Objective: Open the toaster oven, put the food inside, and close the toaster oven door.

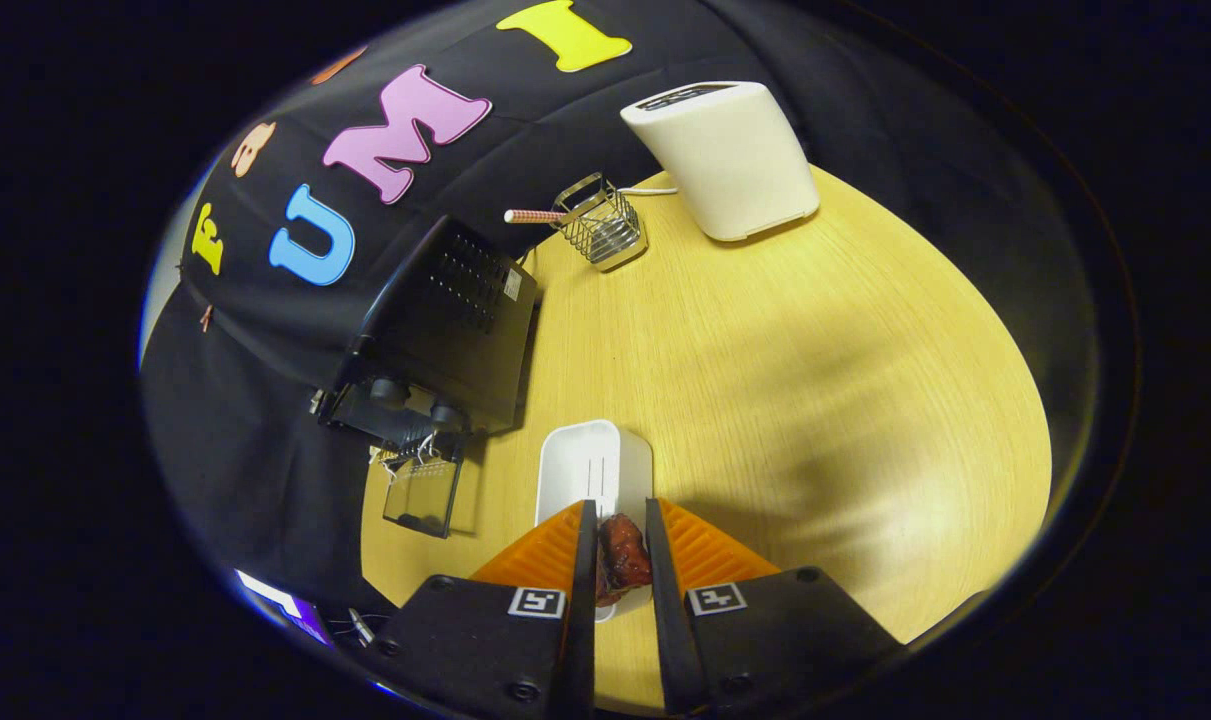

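The toaster oven (435,330) is sitting ahead and to the left of the fingers, against the black cloth wall, with its glass door (422,493) hanging open and dropped down towards the bench (815,400). Its mouth is facing the near side of the bench, so I judge the coming move to be a swing leftward and forward to that opening; the cavity itself is too dark to read.

The gripper (621,540) is holding its fingers close together, and both seem to be pressing on the food (622,555), a dark reddish piece whose long axis is running along the fingers. It is hanging over the near end of a white tray (593,470), which is lying just ahead of the fingertips; whether the food is clear of the tray I cannot tell.

Further off, a wire basket (602,225) with a striped straw (533,215) is standing beyond the oven, and a white toaster (725,160) is standing to the right, well apart from the path.
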Demonstrator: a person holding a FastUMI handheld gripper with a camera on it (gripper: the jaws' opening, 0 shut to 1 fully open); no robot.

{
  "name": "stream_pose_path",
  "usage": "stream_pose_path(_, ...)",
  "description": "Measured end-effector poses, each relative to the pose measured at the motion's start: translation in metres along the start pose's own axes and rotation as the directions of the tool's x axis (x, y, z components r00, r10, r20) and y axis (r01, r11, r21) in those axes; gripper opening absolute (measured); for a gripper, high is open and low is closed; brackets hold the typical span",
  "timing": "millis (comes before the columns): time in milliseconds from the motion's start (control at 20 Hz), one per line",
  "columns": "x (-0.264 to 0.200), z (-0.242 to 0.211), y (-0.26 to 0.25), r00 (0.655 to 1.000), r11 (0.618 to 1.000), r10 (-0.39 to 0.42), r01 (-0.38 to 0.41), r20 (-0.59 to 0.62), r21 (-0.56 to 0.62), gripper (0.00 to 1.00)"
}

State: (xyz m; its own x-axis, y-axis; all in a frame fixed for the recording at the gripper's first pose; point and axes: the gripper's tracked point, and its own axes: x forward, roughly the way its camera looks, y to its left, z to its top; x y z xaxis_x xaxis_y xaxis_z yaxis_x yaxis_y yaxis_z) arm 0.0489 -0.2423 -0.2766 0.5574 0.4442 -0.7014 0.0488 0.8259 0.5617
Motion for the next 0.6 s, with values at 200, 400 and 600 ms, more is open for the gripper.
stream_pose_path(200, 0.002, -0.002, -0.002, 0.999, 0.997, 0.014, -0.010, -0.043, 0.082, 0.24)
stream_pose_path(400, 0.000, -0.002, 0.002, 0.997, 0.995, 0.056, -0.051, -0.058, 0.091, 0.18)
stream_pose_path(600, -0.003, 0.003, 0.010, 0.996, 0.994, 0.076, -0.071, -0.054, 0.084, 0.15)
